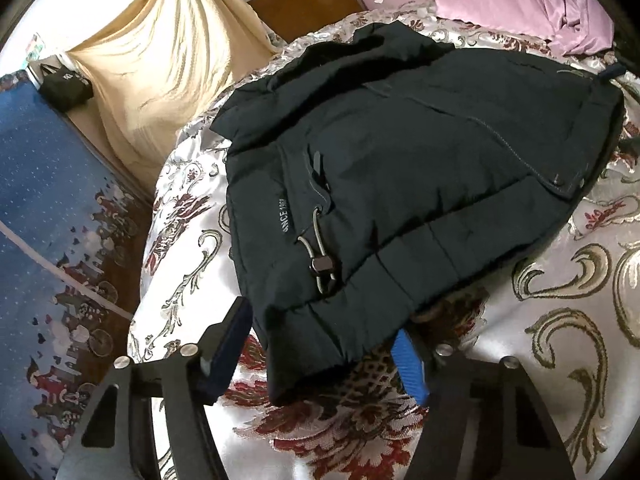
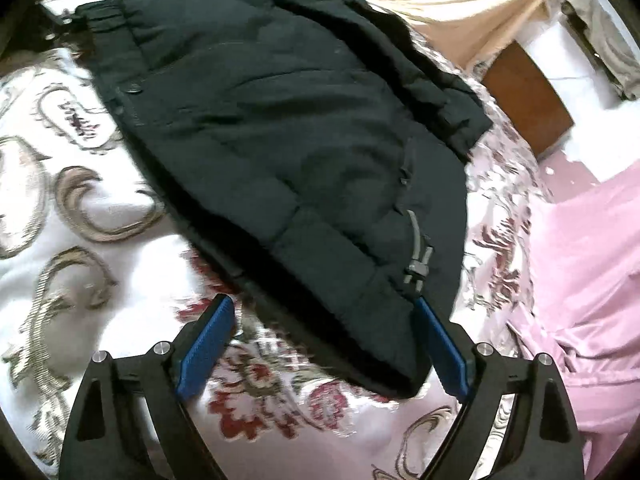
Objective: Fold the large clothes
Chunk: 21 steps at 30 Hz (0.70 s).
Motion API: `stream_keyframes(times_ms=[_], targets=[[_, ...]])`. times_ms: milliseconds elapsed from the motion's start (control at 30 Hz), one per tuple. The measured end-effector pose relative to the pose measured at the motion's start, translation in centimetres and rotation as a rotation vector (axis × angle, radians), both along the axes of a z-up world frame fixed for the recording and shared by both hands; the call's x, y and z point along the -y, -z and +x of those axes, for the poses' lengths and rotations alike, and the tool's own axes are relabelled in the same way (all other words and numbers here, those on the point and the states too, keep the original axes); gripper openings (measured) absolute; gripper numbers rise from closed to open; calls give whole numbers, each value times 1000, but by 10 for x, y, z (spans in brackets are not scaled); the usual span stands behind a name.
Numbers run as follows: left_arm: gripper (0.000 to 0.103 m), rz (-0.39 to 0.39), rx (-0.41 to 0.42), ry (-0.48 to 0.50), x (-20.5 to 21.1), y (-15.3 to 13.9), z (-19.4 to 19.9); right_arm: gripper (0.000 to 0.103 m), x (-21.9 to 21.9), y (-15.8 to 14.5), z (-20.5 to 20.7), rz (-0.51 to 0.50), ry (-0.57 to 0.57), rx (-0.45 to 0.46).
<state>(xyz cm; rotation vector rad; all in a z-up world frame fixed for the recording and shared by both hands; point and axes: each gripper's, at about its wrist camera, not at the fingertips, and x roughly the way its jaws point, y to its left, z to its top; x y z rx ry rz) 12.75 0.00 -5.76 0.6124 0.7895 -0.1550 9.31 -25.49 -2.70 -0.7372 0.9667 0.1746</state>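
Dark jacket [image 1: 400, 168] covers bedspread [image 1: 560, 340] centre, bare cover around, pink garment [image 2: 592, 280] right

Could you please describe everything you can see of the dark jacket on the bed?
The dark padded jacket is quilted, matte, blackish-green, and lies partly folded on the floral bedspread. It has a drawcord with toggle at the hem, a zipper pull and small white lettering. Its near corner lies between the left gripper's fingers; the right gripper straddles the hem edge.
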Motion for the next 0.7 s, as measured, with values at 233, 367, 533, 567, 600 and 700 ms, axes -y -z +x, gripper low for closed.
stream_keyframes(times_ms=[233, 367, 533, 567, 600, 700], targets=[[40, -36, 8, 10, 1, -7, -3, 79, -9, 2, 4, -90, -26, 65], [29, -68, 23, 19, 1, -14, -3, 66, -10, 1, 0, -63, -83, -1], [17, -129, 30, 12, 1, -23, 4, 66, -7, 0, 4, -31, -93, -46], [15, -147, 26, 7, 1, -26, 6, 66, -8, 1, 5, -35, -98, -57], [15, -171, 21, -2, 0, -29, 9, 66, -8, 2, 6, -37, -102, -68], [14, -254, -2, -35, -4, -39, 20, 67, -8, 0, 7, -12, -107, -90]])
